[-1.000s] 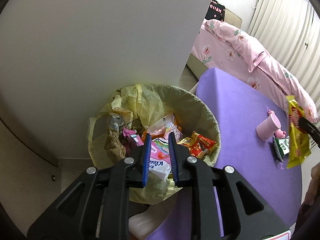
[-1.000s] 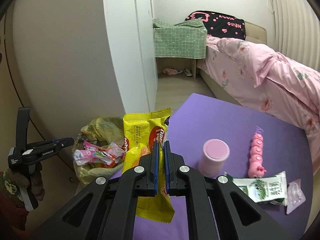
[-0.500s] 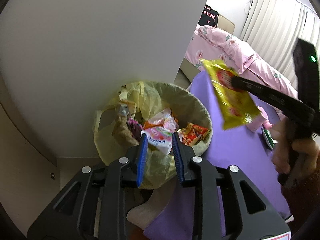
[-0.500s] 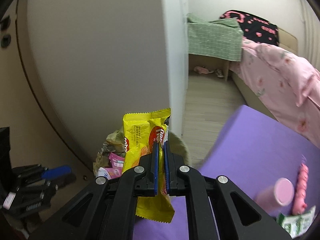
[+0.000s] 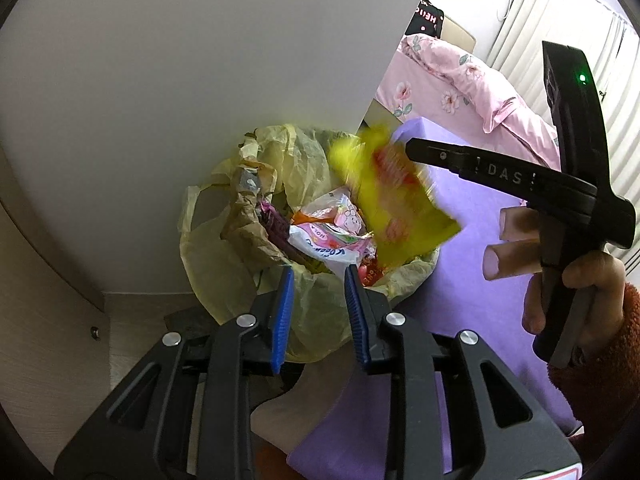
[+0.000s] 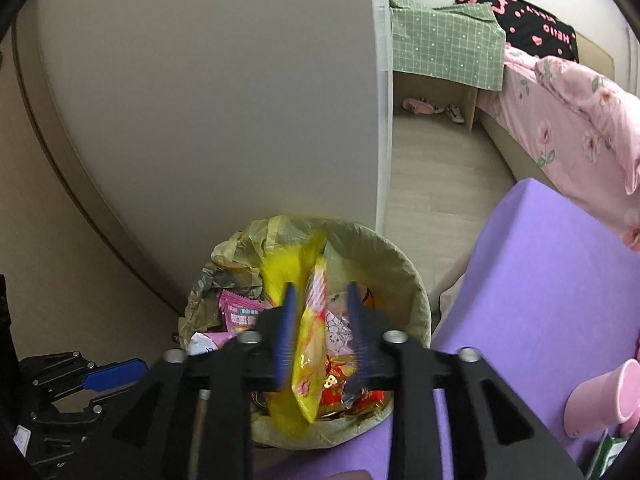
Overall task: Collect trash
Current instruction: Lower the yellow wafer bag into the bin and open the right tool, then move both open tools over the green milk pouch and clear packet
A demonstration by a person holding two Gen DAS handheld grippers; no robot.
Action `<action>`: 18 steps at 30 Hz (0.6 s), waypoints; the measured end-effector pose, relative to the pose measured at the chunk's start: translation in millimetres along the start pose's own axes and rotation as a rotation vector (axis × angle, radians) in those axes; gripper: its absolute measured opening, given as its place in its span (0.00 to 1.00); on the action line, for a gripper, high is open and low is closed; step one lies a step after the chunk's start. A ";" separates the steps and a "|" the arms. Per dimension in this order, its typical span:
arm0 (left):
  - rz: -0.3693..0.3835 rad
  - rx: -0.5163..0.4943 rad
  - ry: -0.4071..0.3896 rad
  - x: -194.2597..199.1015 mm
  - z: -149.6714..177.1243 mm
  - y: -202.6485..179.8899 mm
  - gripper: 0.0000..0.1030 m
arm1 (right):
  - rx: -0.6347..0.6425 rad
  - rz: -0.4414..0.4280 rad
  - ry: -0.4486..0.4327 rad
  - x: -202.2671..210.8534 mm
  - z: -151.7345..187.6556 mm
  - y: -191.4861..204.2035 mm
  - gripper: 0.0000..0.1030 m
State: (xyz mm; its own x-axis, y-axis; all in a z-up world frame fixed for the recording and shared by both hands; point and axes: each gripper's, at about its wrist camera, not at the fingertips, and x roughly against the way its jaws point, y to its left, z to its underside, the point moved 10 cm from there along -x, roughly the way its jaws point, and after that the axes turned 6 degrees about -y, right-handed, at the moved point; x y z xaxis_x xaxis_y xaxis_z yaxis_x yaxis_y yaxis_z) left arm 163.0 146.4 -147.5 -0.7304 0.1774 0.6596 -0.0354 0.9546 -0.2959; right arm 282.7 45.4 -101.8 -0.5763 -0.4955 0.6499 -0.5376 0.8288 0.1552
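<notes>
A trash bin lined with a yellowish bag (image 5: 224,276) (image 6: 404,276) stands by a white wall and holds several wrappers. A yellow snack wrapper (image 5: 396,208) (image 6: 308,360), blurred, hangs loose over the bin between the spread fingers of my right gripper (image 6: 320,336), which is open right above the bin. The right gripper also shows in the left wrist view (image 5: 412,148). My left gripper (image 5: 318,292) is open and empty just before the bin's near rim. A Kleenex pack (image 5: 324,248) lies in the bin.
A purple table (image 6: 540,280) (image 5: 480,280) adjoins the bin on the right, with a pink cup (image 6: 604,396) on it. A bed with pink bedding (image 6: 568,120) stands behind. A white wall panel (image 6: 240,100) rises just behind the bin.
My right gripper carried the yellow wrapper over the bin and opened; the wrapper is slipping free. My left gripper opened wider and drew back from the Kleenex pack, which now lies in the bin.
</notes>
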 end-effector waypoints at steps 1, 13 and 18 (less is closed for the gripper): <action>0.002 0.000 -0.002 0.2 -0.8 -1.5 0.25 | -0.005 -0.005 -0.004 1.9 -0.2 -1.5 0.32; 0.041 -0.085 -0.079 19.7 -25.3 -45.4 0.32 | -0.018 0.056 -0.114 76.1 -8.3 -37.7 0.32; 0.087 -0.152 -0.114 23.9 -34.7 -85.3 0.36 | -0.053 0.156 -0.186 131.7 -5.0 -83.5 0.32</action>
State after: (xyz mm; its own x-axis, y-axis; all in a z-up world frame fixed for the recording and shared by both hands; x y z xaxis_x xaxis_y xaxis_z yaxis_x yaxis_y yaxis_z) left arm 172.2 77.5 -82.4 -0.7987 0.2407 0.5515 0.1284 0.9636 -0.2346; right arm 254.7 -87.8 -25.5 -0.7556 -0.3957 0.5220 -0.4032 0.9090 0.1053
